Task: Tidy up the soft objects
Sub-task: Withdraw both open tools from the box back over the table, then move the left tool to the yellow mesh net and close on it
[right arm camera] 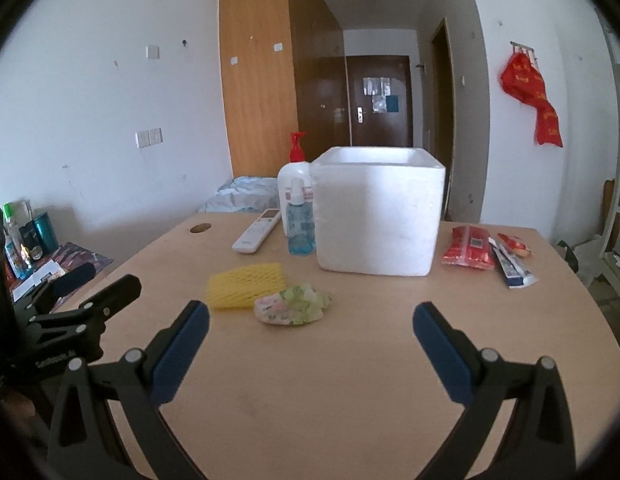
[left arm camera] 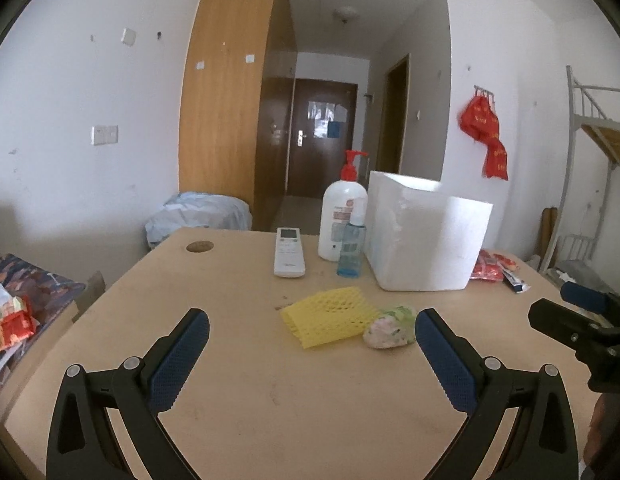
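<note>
A yellow foam net sleeve (left arm camera: 329, 316) (right arm camera: 246, 285) lies on the wooden table (left arm camera: 270, 392) (right arm camera: 349, 360). A small pink and green soft bundle (left arm camera: 391, 328) (right arm camera: 292, 305) rests against its right end. Behind them stands a white foam box (left arm camera: 425, 236) (right arm camera: 377, 210), open at the top. My left gripper (left arm camera: 311, 320) is open, just short of the sleeve and bundle, with nothing between its fingers. My right gripper (right arm camera: 310, 316) is open too, hovering near the table's front, the bundle a little ahead and left of its centre.
A white remote (left arm camera: 289, 253) (right arm camera: 257, 235), a pump bottle (left arm camera: 342, 212) (right arm camera: 296, 176) and a small blue bottle (left arm camera: 351, 246) (right arm camera: 301, 226) stand left of the box. Red packets (right arm camera: 467, 253) (left arm camera: 489, 266) and a tube (right arm camera: 511, 266) lie to its right. A cable hole (left arm camera: 199, 246) sits far left.
</note>
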A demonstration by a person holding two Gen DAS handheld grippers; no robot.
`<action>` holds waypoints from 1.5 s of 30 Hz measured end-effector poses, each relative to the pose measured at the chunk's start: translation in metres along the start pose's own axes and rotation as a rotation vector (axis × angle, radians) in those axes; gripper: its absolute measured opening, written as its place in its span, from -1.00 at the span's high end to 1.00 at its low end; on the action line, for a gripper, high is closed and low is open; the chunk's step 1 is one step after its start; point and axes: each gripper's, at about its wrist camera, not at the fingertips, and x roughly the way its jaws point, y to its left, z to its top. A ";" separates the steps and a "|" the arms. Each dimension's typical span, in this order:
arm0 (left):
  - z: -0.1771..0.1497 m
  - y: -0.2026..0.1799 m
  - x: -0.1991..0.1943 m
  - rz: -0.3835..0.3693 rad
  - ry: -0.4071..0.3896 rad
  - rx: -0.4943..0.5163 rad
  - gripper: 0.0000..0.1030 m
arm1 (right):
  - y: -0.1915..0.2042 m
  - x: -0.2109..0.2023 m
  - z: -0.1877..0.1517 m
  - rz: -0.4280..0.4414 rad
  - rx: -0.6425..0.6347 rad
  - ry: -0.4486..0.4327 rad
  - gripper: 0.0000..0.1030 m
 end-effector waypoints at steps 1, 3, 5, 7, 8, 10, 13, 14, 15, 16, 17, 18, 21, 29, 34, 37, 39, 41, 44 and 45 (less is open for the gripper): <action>0.001 0.001 0.003 -0.001 0.009 0.000 -0.99 | 0.000 0.003 0.001 0.003 -0.003 0.009 -1.00; 0.004 0.003 0.009 0.002 0.014 -0.006 -0.99 | -0.001 0.010 0.004 0.004 -0.005 0.024 -1.00; 0.007 0.003 0.017 0.010 0.033 0.005 -0.99 | -0.002 0.017 0.007 0.005 -0.016 0.043 -1.00; 0.009 0.002 0.023 0.009 0.047 0.013 -0.99 | -0.003 0.023 0.010 0.021 -0.014 0.062 -1.00; 0.010 0.002 0.027 0.011 0.056 0.014 -0.99 | -0.004 0.027 0.012 0.040 -0.009 0.073 -1.00; 0.011 0.001 0.035 0.016 0.072 0.020 -0.99 | -0.007 0.035 0.014 0.051 -0.002 0.099 -1.00; 0.013 0.001 0.048 0.009 0.112 0.024 -0.99 | -0.010 0.044 0.017 0.046 0.002 0.122 -1.00; 0.014 0.001 0.051 0.008 0.119 0.027 -0.99 | -0.011 0.047 0.018 0.048 -0.001 0.132 -1.00; 0.015 0.001 0.055 0.011 0.126 0.030 -0.99 | -0.011 0.050 0.018 0.051 -0.003 0.141 -1.00; 0.016 0.001 0.058 0.017 0.135 0.034 -0.99 | -0.012 0.053 0.018 0.052 -0.004 0.151 -1.00; 0.018 0.000 0.064 0.021 0.155 0.042 -0.99 | -0.012 0.058 0.019 0.053 -0.007 0.164 -1.00; 0.018 -0.001 0.067 0.020 0.163 0.044 -0.99 | -0.012 0.062 0.019 0.055 -0.011 0.176 -1.00; 0.022 0.001 0.078 0.016 0.182 0.042 -0.99 | -0.014 0.072 0.020 0.080 -0.005 0.204 -1.00; 0.025 0.005 0.112 -0.005 0.246 0.060 -0.99 | -0.011 0.099 0.021 0.130 -0.014 0.279 -1.00; 0.026 0.003 0.132 -0.042 0.305 0.073 -0.99 | -0.010 0.118 0.021 0.163 -0.014 0.326 -1.00; 0.025 0.001 0.144 -0.061 0.328 0.084 -0.99 | -0.009 0.128 0.022 0.178 -0.013 0.347 -1.00; 0.024 -0.001 0.149 -0.075 0.336 0.099 -0.99 | -0.009 0.135 0.021 0.181 -0.013 0.363 -1.00; 0.024 0.001 0.155 -0.084 0.337 0.100 -0.98 | -0.011 0.140 0.020 0.188 -0.008 0.375 -1.00; 0.024 0.008 0.164 -0.087 0.347 0.077 -0.92 | -0.014 0.144 0.020 0.195 -0.002 0.392 -1.00; 0.024 0.010 0.168 -0.081 0.356 0.071 -0.87 | -0.015 0.145 0.020 0.197 0.002 0.394 -1.00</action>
